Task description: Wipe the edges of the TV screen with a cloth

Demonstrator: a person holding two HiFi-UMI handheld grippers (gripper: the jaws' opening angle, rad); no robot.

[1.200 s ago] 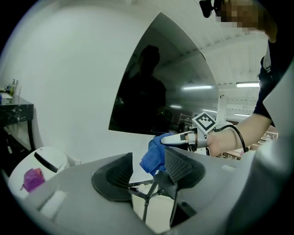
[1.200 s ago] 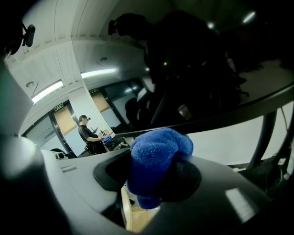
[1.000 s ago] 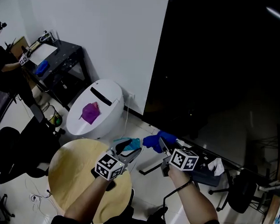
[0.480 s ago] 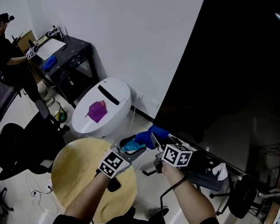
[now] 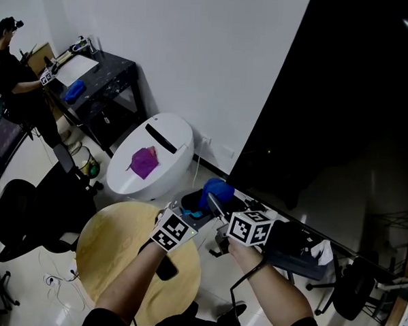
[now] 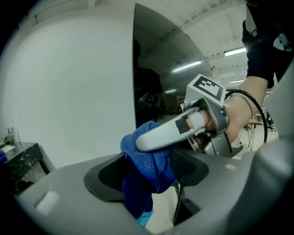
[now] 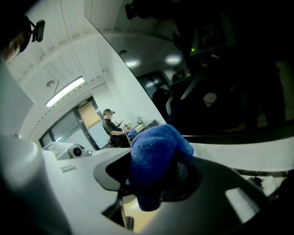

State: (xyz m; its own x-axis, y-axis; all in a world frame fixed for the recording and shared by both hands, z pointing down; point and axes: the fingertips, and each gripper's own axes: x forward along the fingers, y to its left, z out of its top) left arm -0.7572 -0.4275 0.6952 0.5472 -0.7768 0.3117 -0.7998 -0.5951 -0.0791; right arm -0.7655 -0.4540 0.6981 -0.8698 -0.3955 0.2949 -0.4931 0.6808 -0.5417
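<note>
Wall, TV, cloth – in R gripper

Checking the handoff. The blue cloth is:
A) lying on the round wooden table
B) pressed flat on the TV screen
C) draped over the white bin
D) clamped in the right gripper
D: the right gripper view shows the right gripper with its jaws closed on the bunched blue cloth.

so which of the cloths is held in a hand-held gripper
The blue cloth, clamped in the right hand-held gripper. The purple cloth just lies loose on top of the white bin.
</note>
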